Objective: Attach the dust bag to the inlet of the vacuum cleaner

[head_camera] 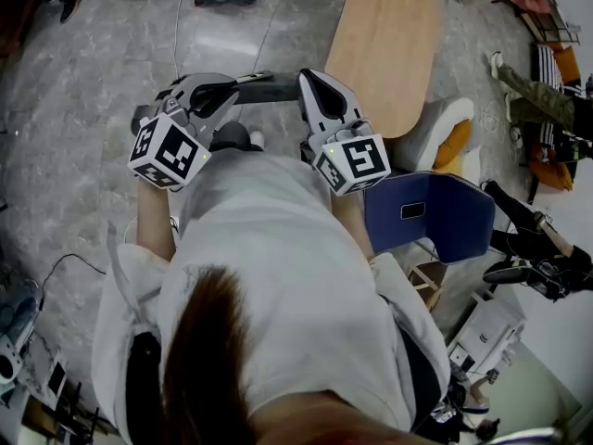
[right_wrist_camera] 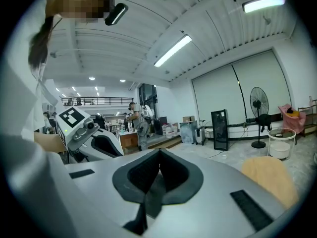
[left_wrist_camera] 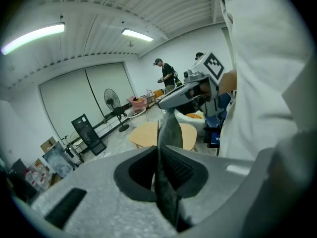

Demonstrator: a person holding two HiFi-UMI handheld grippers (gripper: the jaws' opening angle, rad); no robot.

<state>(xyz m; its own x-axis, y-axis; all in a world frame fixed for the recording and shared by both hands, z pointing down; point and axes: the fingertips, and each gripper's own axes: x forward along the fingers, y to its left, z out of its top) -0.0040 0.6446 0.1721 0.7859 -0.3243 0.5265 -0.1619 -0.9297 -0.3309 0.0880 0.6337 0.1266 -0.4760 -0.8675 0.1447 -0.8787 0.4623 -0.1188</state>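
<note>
Dust bag pinched by left gripper and right gripper alike, wooden table ahead, blue chair beside

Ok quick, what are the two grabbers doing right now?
Left gripper: closed, pinching the grey dust bag.
Right gripper: closed, pinching another edge of the dust bag.

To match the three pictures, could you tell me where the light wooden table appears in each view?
Head view: wooden table, top centre.
Left gripper view: wooden table, centre.
Right gripper view: wooden table, lower right.
Shared landmark: pedestal fan, in both gripper views.
</note>
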